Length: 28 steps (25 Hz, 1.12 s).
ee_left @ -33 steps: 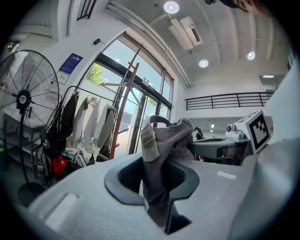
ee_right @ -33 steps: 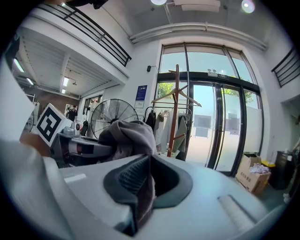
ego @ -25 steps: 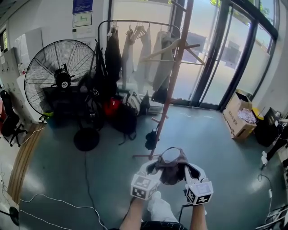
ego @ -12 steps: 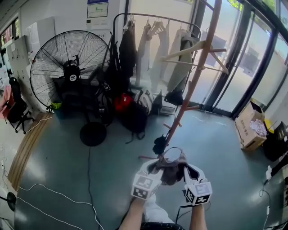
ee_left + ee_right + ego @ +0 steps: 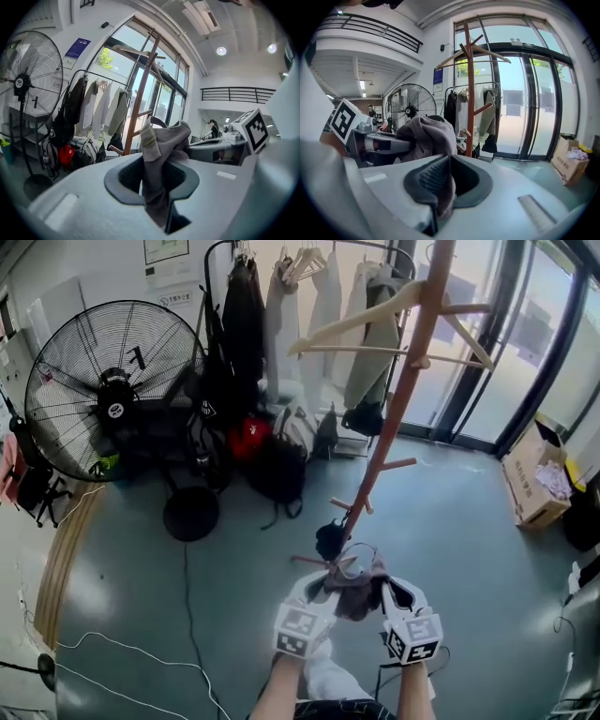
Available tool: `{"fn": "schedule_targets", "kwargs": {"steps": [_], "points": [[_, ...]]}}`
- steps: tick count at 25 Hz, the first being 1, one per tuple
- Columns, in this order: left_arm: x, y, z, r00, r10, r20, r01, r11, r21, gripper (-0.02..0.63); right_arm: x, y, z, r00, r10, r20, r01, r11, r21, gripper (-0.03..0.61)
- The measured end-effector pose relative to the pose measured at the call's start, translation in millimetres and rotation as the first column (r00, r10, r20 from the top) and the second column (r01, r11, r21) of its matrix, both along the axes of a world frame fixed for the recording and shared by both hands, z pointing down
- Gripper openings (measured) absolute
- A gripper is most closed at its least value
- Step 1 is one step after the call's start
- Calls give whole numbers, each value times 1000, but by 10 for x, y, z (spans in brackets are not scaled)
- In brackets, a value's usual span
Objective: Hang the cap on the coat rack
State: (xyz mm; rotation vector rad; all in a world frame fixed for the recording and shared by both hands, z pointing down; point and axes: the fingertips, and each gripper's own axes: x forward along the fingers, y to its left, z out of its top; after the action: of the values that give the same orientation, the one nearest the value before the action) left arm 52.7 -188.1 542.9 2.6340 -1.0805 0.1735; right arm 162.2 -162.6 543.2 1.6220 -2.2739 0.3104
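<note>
Both tools are up in front of the person, over the grey-green floor (image 5: 469,549). The left tool (image 5: 323,587) is clenched on one side of the soft grey-brown fabric cap (image 5: 357,583); its own view shows cloth pinched between the dark pads and bunching upward past them. The right tool (image 5: 386,592) is clenched on the opposite side, with fabric trapped in the jaw slot and draping down. The cap hangs between the two tools, crumpled, clear of the floor, with its dark rim loop uppermost. It sits low, near the foot of the reddish-brown wooden coat rack (image 5: 394,418); in the head view it overlaps the lowest pegs, and I cannot tell whether they touch. A small dark item (image 5: 328,540) hangs on a low peg just above the cap. The rack's upper arms are well above the tools. Behind, on the left, is a large black pedestal fan (image 5: 103,395). Beside it is a metal garment rail with hanging clothes (image 5: 309,324), with bags (image 5: 277,470) piled below. A cardboard box (image 5: 534,488) stands by the glass doors on the right.
</note>
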Motion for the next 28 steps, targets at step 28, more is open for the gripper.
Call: {"fn": "schedule_targets", "kwargs": {"steps": [28], "points": [[533,-1338,584,983,28,180,-9,995,-104,81,341,-1477,685,986,20,167,1,992,-124,25]]}}
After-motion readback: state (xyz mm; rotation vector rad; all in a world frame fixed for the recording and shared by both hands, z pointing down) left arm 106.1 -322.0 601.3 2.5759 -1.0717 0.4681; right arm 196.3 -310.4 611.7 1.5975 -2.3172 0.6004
